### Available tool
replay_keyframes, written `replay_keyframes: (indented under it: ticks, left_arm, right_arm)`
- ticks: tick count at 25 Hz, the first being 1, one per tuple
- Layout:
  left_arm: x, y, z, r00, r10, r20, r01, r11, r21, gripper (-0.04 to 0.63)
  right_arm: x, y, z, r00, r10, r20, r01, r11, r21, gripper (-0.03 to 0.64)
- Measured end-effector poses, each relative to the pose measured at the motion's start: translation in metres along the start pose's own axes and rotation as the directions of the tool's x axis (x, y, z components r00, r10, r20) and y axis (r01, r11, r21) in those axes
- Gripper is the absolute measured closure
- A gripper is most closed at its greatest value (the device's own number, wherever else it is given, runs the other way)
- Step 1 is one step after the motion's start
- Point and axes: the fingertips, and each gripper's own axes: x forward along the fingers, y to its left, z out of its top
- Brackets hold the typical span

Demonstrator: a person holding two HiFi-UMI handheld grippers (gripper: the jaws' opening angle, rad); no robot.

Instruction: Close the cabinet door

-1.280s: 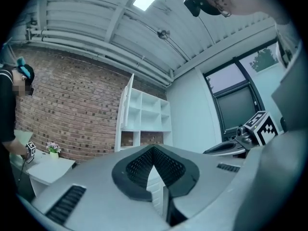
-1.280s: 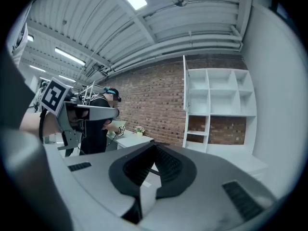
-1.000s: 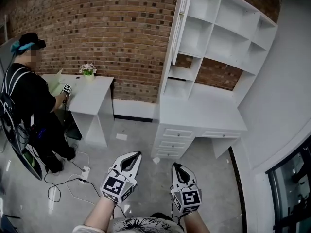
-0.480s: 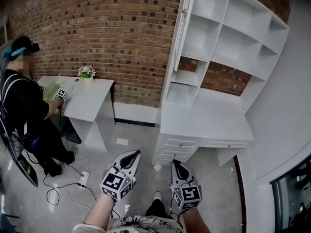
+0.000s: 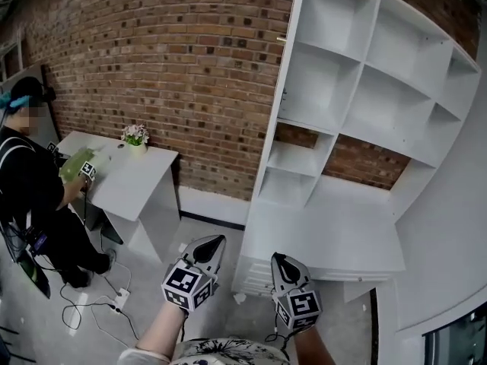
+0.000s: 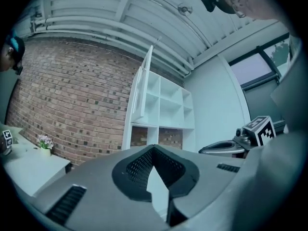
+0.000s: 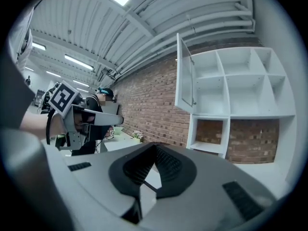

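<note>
A tall white shelf cabinet (image 5: 365, 90) stands against the brick wall over a white desk top (image 5: 335, 234). Its upper left door (image 7: 185, 76) stands swung open, and shows edge-on in the head view and as the door (image 6: 144, 88) in the left gripper view. My left gripper (image 5: 215, 242) and right gripper (image 5: 275, 258) are held side by side low in the head view, pointing level at the cabinet and well short of it. Both are shut with nothing between their jaws. The left gripper view shows the left gripper (image 6: 153, 147), and the right gripper view shows the right gripper (image 7: 155, 146).
A person (image 5: 30, 181) stands at the left by a small white desk (image 5: 133, 181) with a potted flower (image 5: 135, 135). Cables and a power strip (image 5: 118, 303) lie on the floor. Drawers sit under the cabinet's desk top.
Both grippers and the head view have come closer to the cabinet, which now looks larger. The jaws stay shut. The person at the left has shifted a little.
</note>
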Motion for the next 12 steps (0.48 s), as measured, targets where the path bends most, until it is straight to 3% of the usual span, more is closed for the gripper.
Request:
replay_keyframes:
  ticks: [7,12]
  left_arm:
    - [0.072,0.028,0.027,0.993,-0.009,0.119,0.018,0.997,-0.073,0.584]
    - [0.117,0.058,0.07,0.977,-0.052,0.209,0.044,0.998,0.044,0.584]
  right_arm:
    - [0.052,-0.066,0.009,1.0,0.0,0.004,0.0,1.0,-0.004,0.612]
    - [0.094,-0.098,0.026,0.998,-0.025,0.053,0.026,0.999,-0.028,0.612]
